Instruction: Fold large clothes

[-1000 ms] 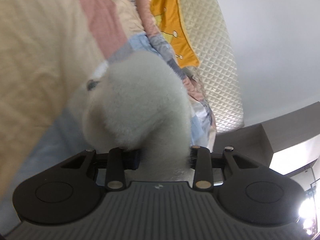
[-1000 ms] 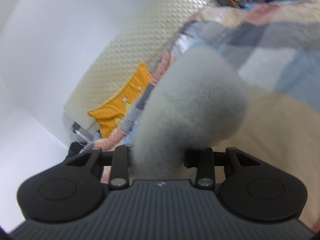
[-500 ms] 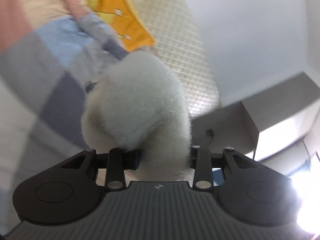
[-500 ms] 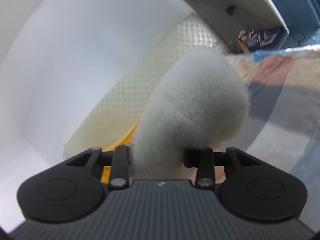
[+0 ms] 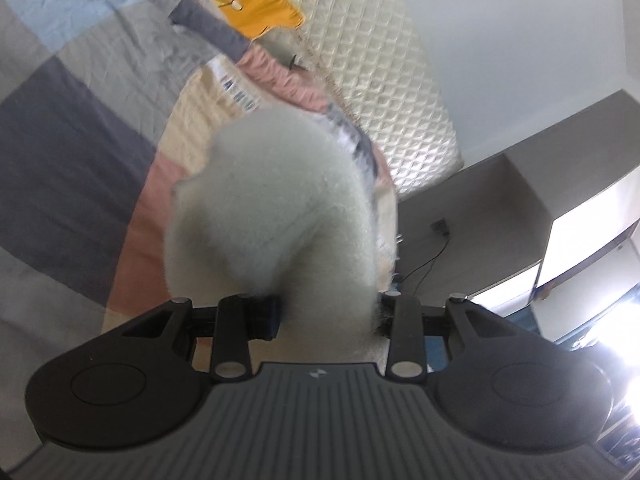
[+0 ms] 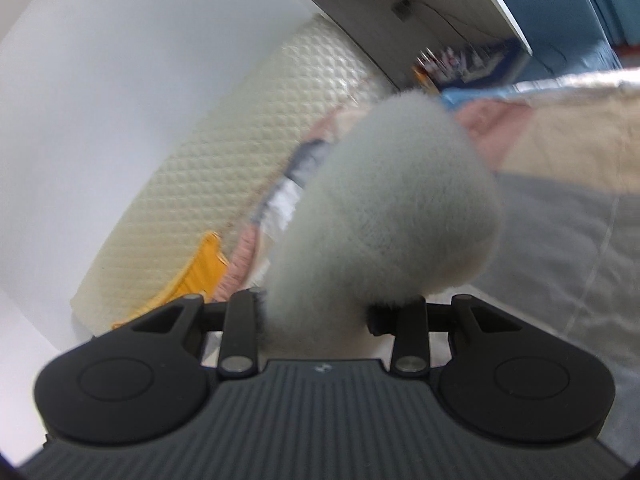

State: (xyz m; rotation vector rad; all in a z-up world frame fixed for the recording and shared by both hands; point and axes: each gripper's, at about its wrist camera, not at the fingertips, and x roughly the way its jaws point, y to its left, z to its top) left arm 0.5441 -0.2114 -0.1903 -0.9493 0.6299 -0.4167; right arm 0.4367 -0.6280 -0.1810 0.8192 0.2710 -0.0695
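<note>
A white fluffy fleece garment bulges out of my left gripper, which is shut on it, held above the bed. The same pale fleece garment fills my right gripper, also shut on it. The fingertips of both grippers are buried in the fleece and hidden. The rest of the garment is out of view.
A patchwork quilt in grey, blue, pink and cream covers the bed, also in the right wrist view. A cream quilted headboard and an orange pillow lie beyond. A blue curtain and a bright window stand past the bed.
Both grippers have swung and tilted with the fleece still held; the views turned from the quilt toward the wall and headboard, then partly back. Neither grip has changed.
</note>
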